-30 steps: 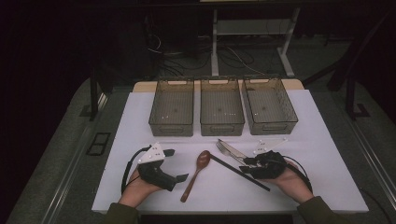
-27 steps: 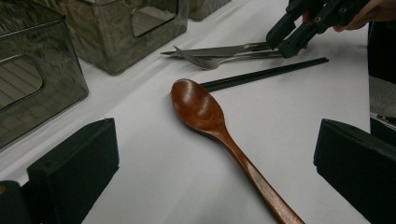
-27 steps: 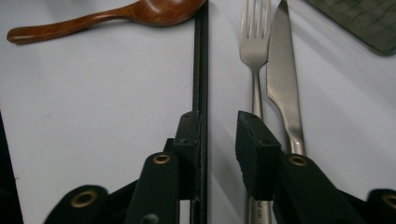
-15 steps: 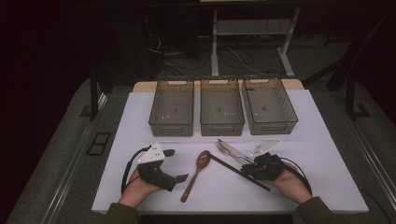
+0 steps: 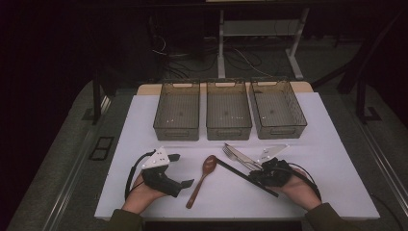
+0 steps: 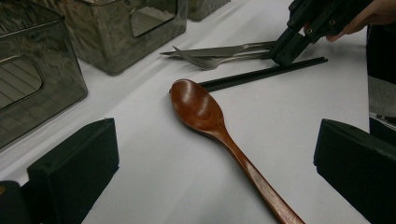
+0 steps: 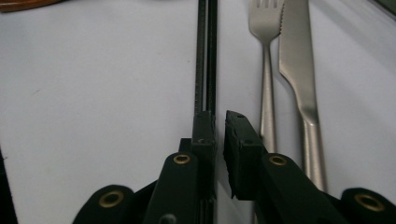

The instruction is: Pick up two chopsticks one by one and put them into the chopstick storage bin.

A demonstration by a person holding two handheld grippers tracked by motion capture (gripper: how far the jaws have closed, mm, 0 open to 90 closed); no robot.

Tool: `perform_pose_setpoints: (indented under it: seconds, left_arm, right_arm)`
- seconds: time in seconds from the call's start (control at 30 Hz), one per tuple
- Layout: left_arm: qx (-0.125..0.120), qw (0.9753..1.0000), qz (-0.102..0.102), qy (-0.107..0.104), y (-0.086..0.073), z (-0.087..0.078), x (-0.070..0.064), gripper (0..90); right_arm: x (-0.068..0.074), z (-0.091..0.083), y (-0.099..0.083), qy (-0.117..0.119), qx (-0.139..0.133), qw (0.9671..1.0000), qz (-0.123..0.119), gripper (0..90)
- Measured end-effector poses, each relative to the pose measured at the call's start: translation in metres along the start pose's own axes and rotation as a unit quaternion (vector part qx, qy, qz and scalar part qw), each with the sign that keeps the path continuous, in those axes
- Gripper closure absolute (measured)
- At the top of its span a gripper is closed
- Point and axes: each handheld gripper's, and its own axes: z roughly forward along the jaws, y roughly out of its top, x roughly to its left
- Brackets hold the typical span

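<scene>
A brown wooden spoon (image 5: 201, 180) (image 6: 205, 112) lies at the front middle of the white mat. Black chopsticks (image 5: 235, 171) (image 7: 206, 56) run diagonally to its right, with a steel fork (image 5: 233, 154) (image 7: 266, 70) and knife (image 7: 294, 56) just beyond. My left gripper (image 5: 180, 170) (image 6: 212, 172) rests on the mat, open, its jaws on either side of the spoon's handle without touching it. My right gripper (image 5: 252, 175) (image 7: 219, 126) is tipped down at the chopsticks. Its jaws are nearly together with bare mat in the slit, and the chopsticks pass under one jaw.
Three smoky see-through bins (image 5: 177, 113) (image 5: 228, 110) (image 5: 279, 108) stand in a row at the back of the mat (image 5: 144, 125). Dark floor surrounds the table, with cables and a table frame beyond it.
My right gripper has shifted slightly left and tipped down onto the chopsticks. The left gripper and the cutlery have stayed put.
</scene>
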Motion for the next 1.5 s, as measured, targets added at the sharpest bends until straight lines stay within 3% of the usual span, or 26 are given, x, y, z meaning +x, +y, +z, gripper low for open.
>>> perform_pose_setpoints:
  seconds: [0.9, 1.1, 1.5]
  left_arm:
    - [0.001, 1.0, 0.001, 0.0, 0.0, 0.0, 0.0, 0.0]
    - [0.002, 1.0, 0.001, 0.001, 0.0, 0.0, 0.0, 0.0]
    - [0.005, 1.0, 0.003, 0.0, -0.001, 0.001, -0.001, 0.0]
  right_arm:
    - [0.002, 0.002, -0.005, -0.012, -0.001, 0.9999, -0.001, 80.9]
    - [0.009, 0.003, -0.008, -0.041, -0.004, 0.999, -0.014, 83.5]
    - [0.013, 0.003, -0.009, -0.057, -0.012, 0.9982, -0.013, 85.2]
